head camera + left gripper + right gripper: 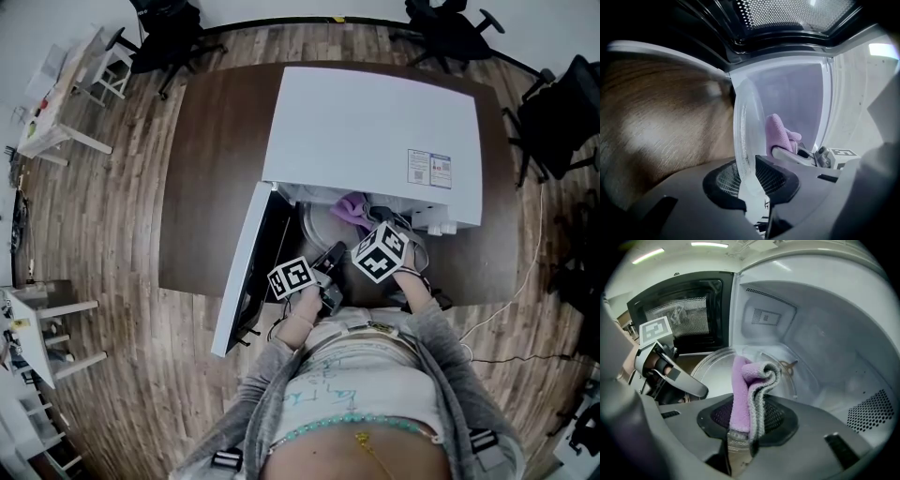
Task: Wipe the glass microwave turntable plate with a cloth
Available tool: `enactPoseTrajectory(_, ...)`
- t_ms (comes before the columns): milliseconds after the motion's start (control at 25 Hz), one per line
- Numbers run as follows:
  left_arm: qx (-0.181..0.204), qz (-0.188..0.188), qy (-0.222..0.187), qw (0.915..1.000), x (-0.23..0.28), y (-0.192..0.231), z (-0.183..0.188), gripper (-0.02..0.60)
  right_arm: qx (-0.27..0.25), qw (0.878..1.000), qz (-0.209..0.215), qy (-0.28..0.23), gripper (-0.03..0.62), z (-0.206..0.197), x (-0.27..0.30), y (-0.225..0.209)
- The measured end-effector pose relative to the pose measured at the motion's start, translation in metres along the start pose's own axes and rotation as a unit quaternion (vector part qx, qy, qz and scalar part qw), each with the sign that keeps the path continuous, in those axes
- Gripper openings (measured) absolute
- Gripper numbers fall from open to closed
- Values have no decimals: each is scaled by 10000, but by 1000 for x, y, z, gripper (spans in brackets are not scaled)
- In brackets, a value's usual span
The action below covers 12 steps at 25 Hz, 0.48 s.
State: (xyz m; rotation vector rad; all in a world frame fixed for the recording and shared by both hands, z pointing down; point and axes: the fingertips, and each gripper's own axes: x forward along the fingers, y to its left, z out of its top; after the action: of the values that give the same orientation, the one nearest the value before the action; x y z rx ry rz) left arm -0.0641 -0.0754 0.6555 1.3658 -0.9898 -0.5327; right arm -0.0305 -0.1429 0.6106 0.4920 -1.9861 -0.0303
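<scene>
Left gripper view: left gripper point(749, 178) jaws are clamping the glass plate point(742, 126) by its rim at the open microwave point(375, 131) mouth. Right gripper point(746, 423) jaws are pinching the folded cloth point(747, 385). Pressing hard risks levering the plate loose.

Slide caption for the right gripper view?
Right hand-held gripper, clamping a folded purple cloth, faces the glass turntable plate at the open microwave.
</scene>
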Motion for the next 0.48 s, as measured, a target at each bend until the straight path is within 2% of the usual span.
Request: enactPoseTrajectory(480, -5, 69, 118, 9999, 1, 1, 3, 72, -4, 9999, 72, -84, 126, 5, 20, 3)
